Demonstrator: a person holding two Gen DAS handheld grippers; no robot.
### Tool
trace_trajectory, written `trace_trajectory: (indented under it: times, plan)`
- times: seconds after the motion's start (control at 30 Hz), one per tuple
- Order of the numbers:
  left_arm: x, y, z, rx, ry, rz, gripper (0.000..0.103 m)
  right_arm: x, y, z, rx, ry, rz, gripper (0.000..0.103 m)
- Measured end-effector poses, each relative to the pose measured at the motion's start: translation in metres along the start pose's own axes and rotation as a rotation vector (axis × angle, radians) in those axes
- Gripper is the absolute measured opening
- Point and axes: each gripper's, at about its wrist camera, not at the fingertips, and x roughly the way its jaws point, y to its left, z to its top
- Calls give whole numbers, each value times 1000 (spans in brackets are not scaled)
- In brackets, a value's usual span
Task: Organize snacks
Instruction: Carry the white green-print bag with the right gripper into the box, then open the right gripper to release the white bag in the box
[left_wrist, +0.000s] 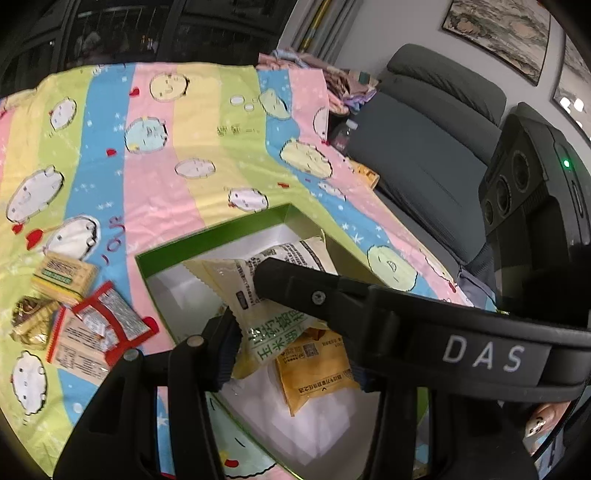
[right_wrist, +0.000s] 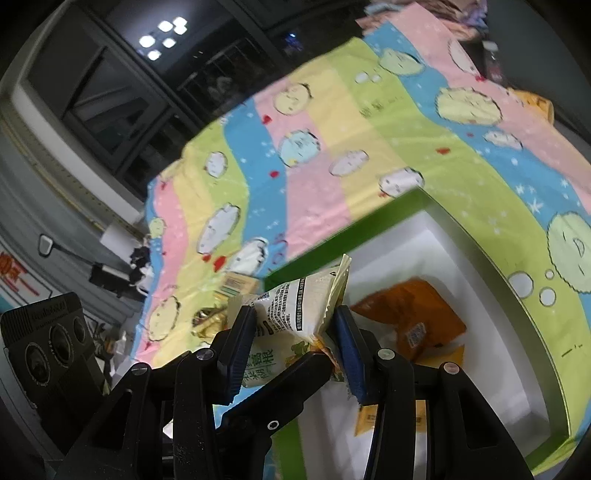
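striped cartoon bedsheet (left_wrist: 155, 177). both the left gripper (left_wrist: 255, 314) and right gripper (right_wrist: 295, 332) clamp 1 pale snack packet (right_wrist: 295, 306) over green box (right_wrist: 332, 236); orange packet (right_wrist: 410, 314) at 3 o'clock. lower level, then let go together.

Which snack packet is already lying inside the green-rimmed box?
The orange packet, lying on the white floor of the box. The pale green-lettered packet is clamped in the right gripper above it; the rest lie outside on the cloth.
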Motion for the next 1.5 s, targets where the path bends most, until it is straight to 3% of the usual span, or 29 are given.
trace_trajectory:
  times: [0.73, 1.07, 1.5]
  plan:
    - [42, 16, -6, -78, 109, -21, 48, 34, -31, 1, 87, 104, -63, 47]
    - [51, 19, -8, -91, 141, -24, 48, 40, -42, 1, 126, 126, -54, 47]
    - [61, 16, -6, -68, 176, 19, 49, 46, -54, 1, 178, 135, -60, 47]
